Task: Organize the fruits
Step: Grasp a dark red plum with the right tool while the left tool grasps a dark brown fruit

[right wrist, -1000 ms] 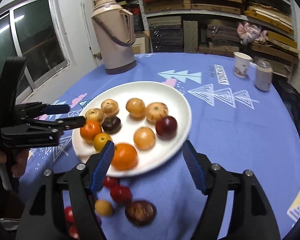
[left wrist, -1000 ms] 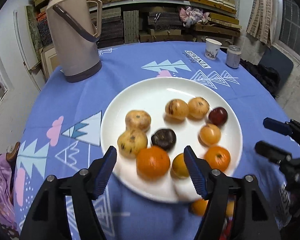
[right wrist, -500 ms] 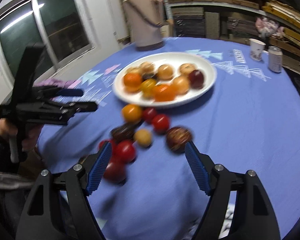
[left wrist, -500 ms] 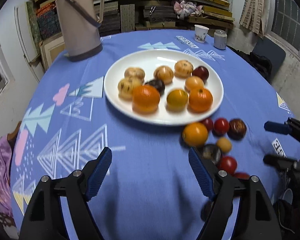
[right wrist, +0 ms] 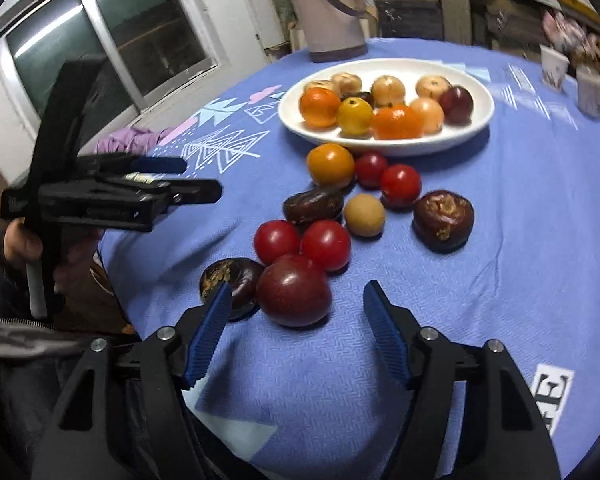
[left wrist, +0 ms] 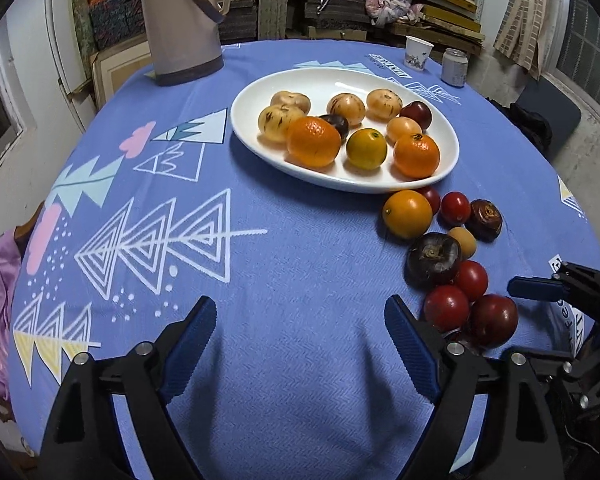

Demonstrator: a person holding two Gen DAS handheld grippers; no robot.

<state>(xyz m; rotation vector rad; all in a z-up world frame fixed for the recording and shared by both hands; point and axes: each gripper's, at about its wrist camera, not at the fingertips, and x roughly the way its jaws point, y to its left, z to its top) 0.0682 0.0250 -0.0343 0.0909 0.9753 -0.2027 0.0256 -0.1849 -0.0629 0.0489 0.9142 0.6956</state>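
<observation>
My left tool [left wrist: 296, 334] over bare blue cloth at near edge of surface [left wrist: 260, 264], jaws wide, just been opening, nothing between. My right tool [right wrist: 296, 330] at near edge, jaws moderately apart, just been closing; dark red plum [right wrist: 294, 290] just ahead of gap, pads not touching it. Loose fruit [right wrist: 364, 200] strung from near edge up to white plate [left wrist: 248, 112]. Plate mid-surface, holding oranges and pale fruit. Open cloth left of plate. Thermos [left wrist: 182, 20], cup [left wrist: 417, 53], can [left wrist: 454, 68] near far edge.
</observation>
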